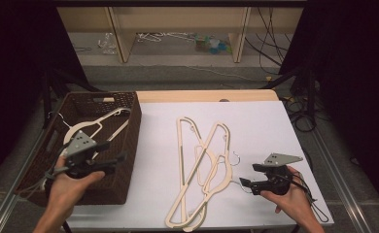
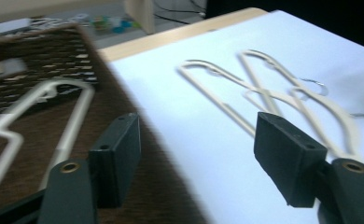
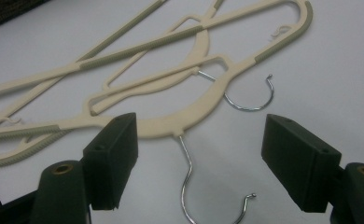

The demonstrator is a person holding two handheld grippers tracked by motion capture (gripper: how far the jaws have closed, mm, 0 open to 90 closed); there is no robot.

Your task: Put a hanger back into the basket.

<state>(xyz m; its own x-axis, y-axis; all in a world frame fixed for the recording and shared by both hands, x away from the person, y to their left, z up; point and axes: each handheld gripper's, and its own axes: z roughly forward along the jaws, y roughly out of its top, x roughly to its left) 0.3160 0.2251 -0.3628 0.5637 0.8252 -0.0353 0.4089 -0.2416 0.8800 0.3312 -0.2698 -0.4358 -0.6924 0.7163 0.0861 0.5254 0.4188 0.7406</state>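
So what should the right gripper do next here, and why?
Probably ease the right gripper forward and shut it on the neck of the nearest hanger. Its jaws stand open astride that hanger's wire hook, two hangers lie crossed on the table, and one hanger already lies in the basket.

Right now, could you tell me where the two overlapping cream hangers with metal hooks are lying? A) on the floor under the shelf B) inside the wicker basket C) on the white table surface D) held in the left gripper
C: the two cream hangers lie crossed on the white table, between the wicker basket and the open right gripper, which holds nothing.
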